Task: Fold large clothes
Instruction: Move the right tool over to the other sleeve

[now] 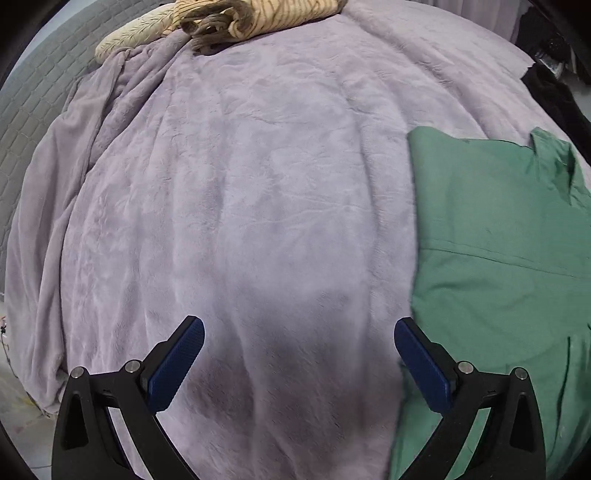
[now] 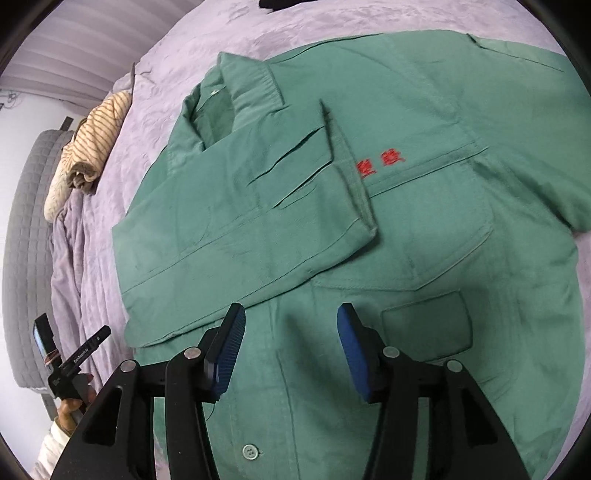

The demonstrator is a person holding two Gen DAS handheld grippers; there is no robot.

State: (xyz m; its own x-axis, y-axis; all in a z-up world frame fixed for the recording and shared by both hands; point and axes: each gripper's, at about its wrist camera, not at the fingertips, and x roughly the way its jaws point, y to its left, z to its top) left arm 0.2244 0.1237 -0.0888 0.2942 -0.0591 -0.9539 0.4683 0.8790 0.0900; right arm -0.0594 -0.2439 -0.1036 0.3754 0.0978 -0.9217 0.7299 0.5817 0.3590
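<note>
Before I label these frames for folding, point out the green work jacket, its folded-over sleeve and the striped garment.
green work jacket [image 2: 424,236], right wrist view, chest panel.
folded-over sleeve [image 2: 258,221], right wrist view, mid-sleeve.
striped garment [image 1: 280,14], left wrist view, folded top.

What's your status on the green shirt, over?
Left gripper open over the blanket, holding nothing. Right gripper open above the green shirt, one sleeve folded across. Striped cloth off to the side, nothing blocking.

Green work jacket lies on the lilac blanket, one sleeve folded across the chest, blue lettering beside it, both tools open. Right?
Not quite: the lettering is red, not blue, as the right wrist view shows. The rest holds: green work jacket on the lilac plush blanket, sleeve folded across, left tool and right tool open.
</note>
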